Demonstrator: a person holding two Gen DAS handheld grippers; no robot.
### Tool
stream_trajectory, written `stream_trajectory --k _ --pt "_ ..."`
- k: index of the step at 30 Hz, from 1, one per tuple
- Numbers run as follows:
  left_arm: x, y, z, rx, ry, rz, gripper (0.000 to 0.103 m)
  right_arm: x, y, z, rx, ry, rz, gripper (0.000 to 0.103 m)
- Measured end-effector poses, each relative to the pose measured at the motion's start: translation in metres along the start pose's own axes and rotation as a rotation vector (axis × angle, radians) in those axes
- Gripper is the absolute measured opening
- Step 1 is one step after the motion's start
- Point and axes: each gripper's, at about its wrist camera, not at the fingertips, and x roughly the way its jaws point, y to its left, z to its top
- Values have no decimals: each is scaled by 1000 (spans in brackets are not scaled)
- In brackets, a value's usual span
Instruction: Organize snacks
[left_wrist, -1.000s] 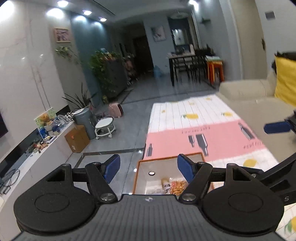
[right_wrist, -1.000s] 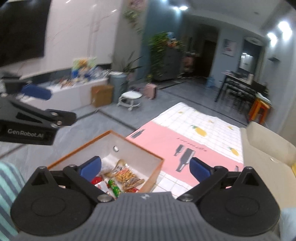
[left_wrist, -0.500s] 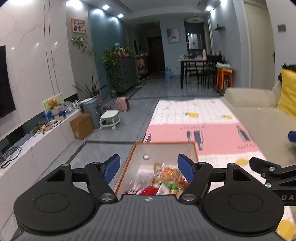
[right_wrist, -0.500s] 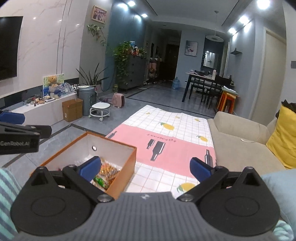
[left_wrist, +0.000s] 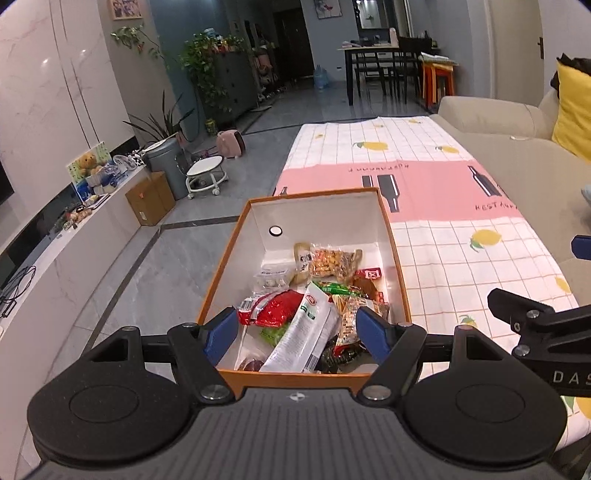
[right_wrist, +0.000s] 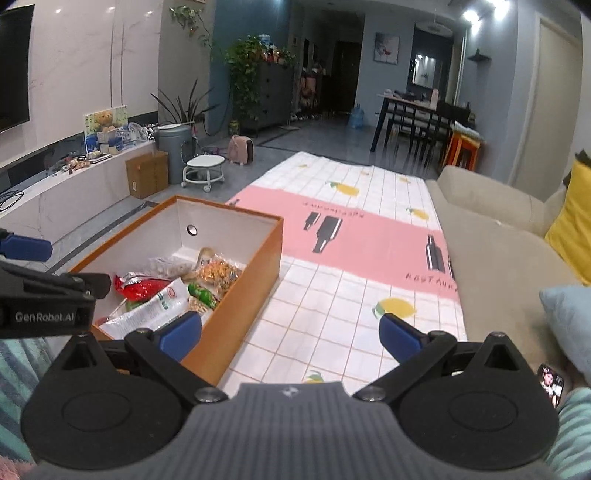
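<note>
Here, the left gripper (left_wrist: 295, 334) is held spread and empty just above the near end of an orange box (left_wrist: 221, 266), where snack packets (left_wrist: 306, 291) lie heaped. The right gripper (right_wrist: 290, 334), also spread and empty, is held beside it over the mat (right_wrist: 351, 295). Whether sorting is starting or finished cannot be told.

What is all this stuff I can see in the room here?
box: one, orange outside, white inside, open, on the mat's left edge.
snack packets: a loose pile, red, green, white and orange wrappers, inside the box.
mat: one, white grid with a pink band and lemon prints, on the floor.
sofa: one, beige, right of the mat.
cushion: one, yellow, on the sofa.
cardboard carton: one, brown, by the low white bench.
stool: one, white, on wheels, beyond the carton.
left hand-held gripper: black, blue pads, open over the box.
right hand-held gripper: black, blue pads, open above the mat.
</note>
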Motion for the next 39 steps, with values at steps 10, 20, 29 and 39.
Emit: stream_trajectory --k 10,20,29,39 --pt "0 -3 -1 8 5 -4 85 0 0 0 7 4 0 99" --pt "1 -4 -1 5 13 -5 85 1 1 -1 -3 12 3 99" --pt "1 -3 -1 3 14 -6 85 1 2 -1 -8 13 3 99" --pt "0 -3 -1 3 15 -3 85 1 2 -1 -9 14 3 99"
